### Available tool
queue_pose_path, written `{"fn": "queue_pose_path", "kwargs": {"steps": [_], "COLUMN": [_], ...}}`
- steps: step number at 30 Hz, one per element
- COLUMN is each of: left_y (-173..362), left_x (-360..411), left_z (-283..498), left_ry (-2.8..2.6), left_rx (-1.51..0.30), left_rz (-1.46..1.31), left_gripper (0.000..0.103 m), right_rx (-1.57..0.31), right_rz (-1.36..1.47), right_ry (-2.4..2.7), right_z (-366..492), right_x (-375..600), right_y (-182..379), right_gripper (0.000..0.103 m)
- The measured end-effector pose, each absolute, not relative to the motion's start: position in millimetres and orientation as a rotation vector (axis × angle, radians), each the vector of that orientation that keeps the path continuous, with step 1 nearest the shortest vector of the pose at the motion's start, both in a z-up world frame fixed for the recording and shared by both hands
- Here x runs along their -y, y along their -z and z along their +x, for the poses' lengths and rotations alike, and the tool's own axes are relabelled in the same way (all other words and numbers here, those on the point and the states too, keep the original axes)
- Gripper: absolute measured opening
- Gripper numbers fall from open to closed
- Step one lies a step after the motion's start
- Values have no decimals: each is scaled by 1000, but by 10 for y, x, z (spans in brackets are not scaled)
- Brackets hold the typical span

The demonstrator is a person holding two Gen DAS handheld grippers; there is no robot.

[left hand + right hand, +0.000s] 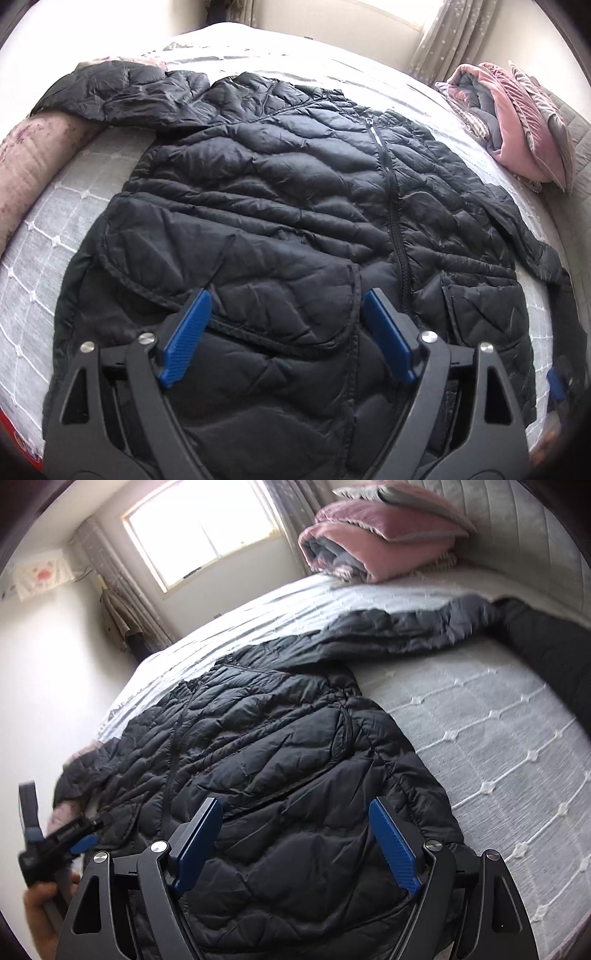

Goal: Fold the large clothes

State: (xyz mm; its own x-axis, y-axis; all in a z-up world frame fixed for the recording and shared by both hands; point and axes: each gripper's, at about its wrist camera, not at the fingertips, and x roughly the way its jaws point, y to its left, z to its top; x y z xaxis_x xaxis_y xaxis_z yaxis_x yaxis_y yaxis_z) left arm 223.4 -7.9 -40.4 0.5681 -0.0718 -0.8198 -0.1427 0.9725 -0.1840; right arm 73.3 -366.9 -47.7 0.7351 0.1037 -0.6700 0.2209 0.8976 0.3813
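Note:
A large black quilted puffer jacket (288,206) lies flat, zipped, front up on the bed, hem toward me. One sleeve (110,92) stretches to the far left, the other (461,624) stretches out to the right. My left gripper (286,299) is open and empty, hovering just above the hem left of the zipper (391,206). My right gripper (295,808) is open and empty above the jacket's (266,760) right hem area. The left gripper also shows in the right wrist view (74,840) at the far left, held by a hand.
The bed has a grey quilted cover (498,746). A folded pink and grey duvet with pillows (517,118) sits at the head end, also in the right wrist view (376,542). A pink bolster (33,166) lies along the left edge. A window (199,528) and wall stand beyond.

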Motion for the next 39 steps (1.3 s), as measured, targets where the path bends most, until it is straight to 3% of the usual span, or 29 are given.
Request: {"fn": "queue_pose_path", "kwargs": {"steps": [14, 25, 30, 35, 38, 39], "left_y": [394, 496, 554, 588, 607, 613], "left_x": [-341, -527, -594, -540, -508, -510], "left_z": [2330, 2491, 2557, 2630, 2656, 2664], "left_ry": [-127, -161, -191, -193, -199, -200], "left_rx": [-951, -966, -972, -976, -982, -984], "left_rz": [-280, -274, -286, -250, -220, -222], "left_gripper": [85, 85, 85, 85, 85, 85], "right_rx": [-753, -792, -727, -716, -729, -732], "right_rz": [596, 796, 972, 949, 936, 941], "right_ry": [154, 189, 284, 386, 461, 477], "right_z": [1121, 1967, 2248, 2497, 2616, 2639], "right_x": [4523, 5504, 6168, 6469, 6590, 6622], "right_y": [487, 798, 941, 1000, 1079, 1107], "right_gripper": [83, 83, 83, 83, 80, 74]}}
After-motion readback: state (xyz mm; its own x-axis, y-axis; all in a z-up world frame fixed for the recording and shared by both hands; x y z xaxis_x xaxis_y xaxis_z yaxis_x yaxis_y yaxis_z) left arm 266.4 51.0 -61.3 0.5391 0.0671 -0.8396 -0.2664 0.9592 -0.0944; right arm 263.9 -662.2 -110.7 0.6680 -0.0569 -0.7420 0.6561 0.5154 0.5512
